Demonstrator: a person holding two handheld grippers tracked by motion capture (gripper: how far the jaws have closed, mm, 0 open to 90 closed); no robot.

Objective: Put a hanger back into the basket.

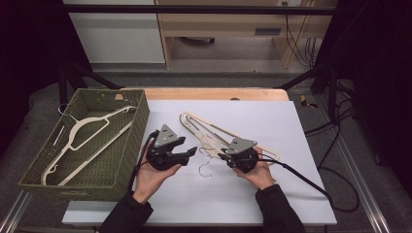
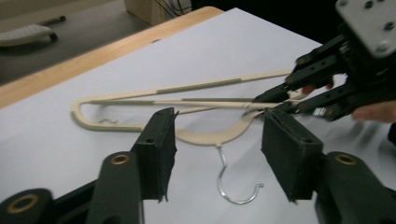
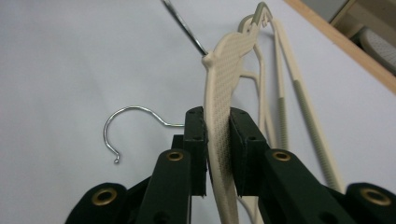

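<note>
Two cream plastic hangers (image 1: pixel 204 127) lie stacked on a white sheet. My right gripper (image 1: pixel 222 156) is shut on the neck of the upper hanger (image 3: pixel 223 93), its pads pressing both sides of the textured cream arm. The lower hanger's metal hook (image 3: pixel 133 123) curls on the sheet just left of the jaws. My left gripper (image 1: pixel 189 146) hovers to the left of the hangers, open with nothing between its pads (image 2: pixel 161 140). In the left gripper view, a wire hook (image 2: pixel 233 186) lies on the sheet below the gap and the right gripper (image 2: pixel 275 105) pinches the hanger beyond.
A green woven basket (image 1: pixel 73 187) stands at the left edge of the table with another cream hanger (image 1: pixel 82 141) lying inside. The white sheet (image 1: pixel 282 126) covers most of the wooden tabletop (image 1: pixel 214 93). Cables trail off to the right.
</note>
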